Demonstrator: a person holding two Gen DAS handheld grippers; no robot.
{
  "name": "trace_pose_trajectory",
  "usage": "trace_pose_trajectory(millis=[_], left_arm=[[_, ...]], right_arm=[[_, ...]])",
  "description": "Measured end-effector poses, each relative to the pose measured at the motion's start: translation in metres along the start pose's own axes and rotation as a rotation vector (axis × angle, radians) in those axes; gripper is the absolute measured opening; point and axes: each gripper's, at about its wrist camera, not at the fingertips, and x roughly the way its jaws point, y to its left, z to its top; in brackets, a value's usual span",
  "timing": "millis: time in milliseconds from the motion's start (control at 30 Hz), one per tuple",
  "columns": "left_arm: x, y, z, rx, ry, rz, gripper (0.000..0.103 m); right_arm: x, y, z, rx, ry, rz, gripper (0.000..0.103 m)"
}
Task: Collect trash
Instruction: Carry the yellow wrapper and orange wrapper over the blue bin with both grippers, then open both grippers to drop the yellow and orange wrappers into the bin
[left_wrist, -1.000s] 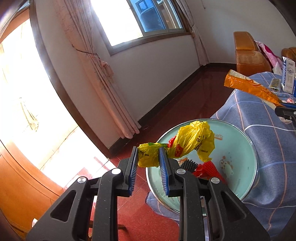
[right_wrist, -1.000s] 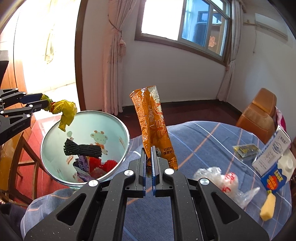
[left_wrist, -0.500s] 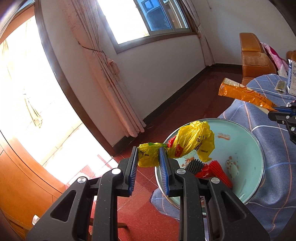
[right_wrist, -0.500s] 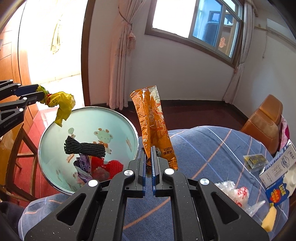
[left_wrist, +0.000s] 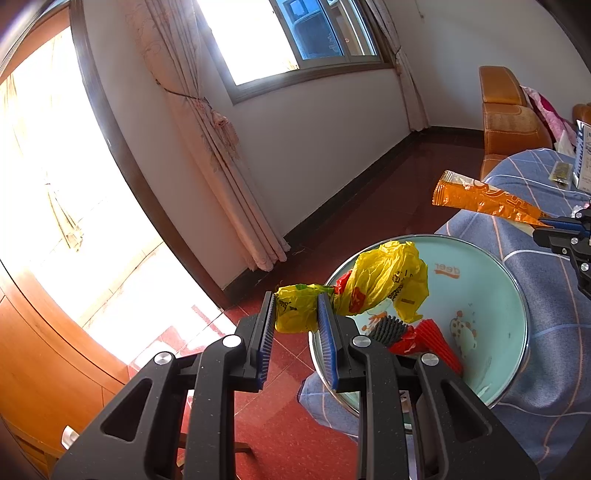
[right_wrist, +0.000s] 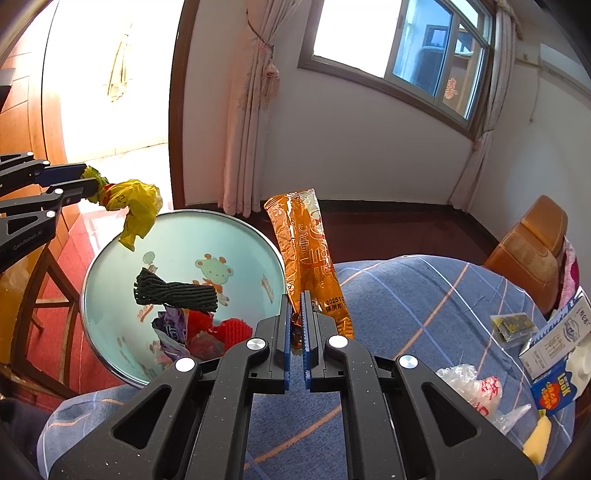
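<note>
We see the left gripper (left_wrist: 295, 317) clamped on a crumpled yellow plastic bag (left_wrist: 384, 280), jaws narrowed on its twisted end; the bag hangs over the 10 o'clock rim of the round pale-green enamel basin (right_wrist: 110, 258) in the right wrist view. The right gripper (right_wrist: 295, 321) pinches the bottom edge of a long orange foil snack wrapper (right_wrist: 306, 258), jaws nearly together, wrapper standing upright at the basin's 3 o'clock side, not inside it.

In the basin: a black ribbed mesh roll (right_wrist: 175, 291), a red netted piece (right_wrist: 232, 328), a purple wrapper (right_wrist: 170, 325).

The surface is a blue plaid cloth (right_wrist: 406, 295) over a table; the basin sits at its edge. On the cloth at 4 o'clock: a clear crumpled plastic bag (right_wrist: 469, 384), a blue and white milk carton (right_wrist: 557, 369), a small dark sachet (right_wrist: 513, 325), a yellow piece (right_wrist: 535, 439).

Room: dark red tiled floor (left_wrist: 369, 206), white walls, a window (right_wrist: 424, 48) with pink curtains (right_wrist: 251, 110), an orange leather armchair (right_wrist: 532, 240), and a wooden chair (right_wrist: 48, 280) just beside the basin at 9 o'clock.
</note>
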Motion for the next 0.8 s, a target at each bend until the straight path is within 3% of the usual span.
trace_pose_trajectory(millis=[633,700,733,800], left_arm=[[-0.0011,0.0006,0.0007,0.003,0.006,-0.023,0.024],[-0.0013,-0.0005,0.0007,0.005,0.006,-0.033,0.027],[-0.0016,-0.0023,0.0005,0.009,0.006,-0.048,0.028],[-0.0035,-0.0066,0.0003,0.013,0.001,-0.069,0.033]], right_arm=[[-0.0034,0.0094,0.0023,-0.033,-0.011,0.015,0.005],[-0.0037,0.0099,0.0021,-0.034,-0.011,0.027,0.009],[-0.004,0.0098,0.0017,-0.033,-0.012,0.042,0.019],[-0.0046,0.0094,0.0003,-0.031,-0.012,0.048,0.022]])
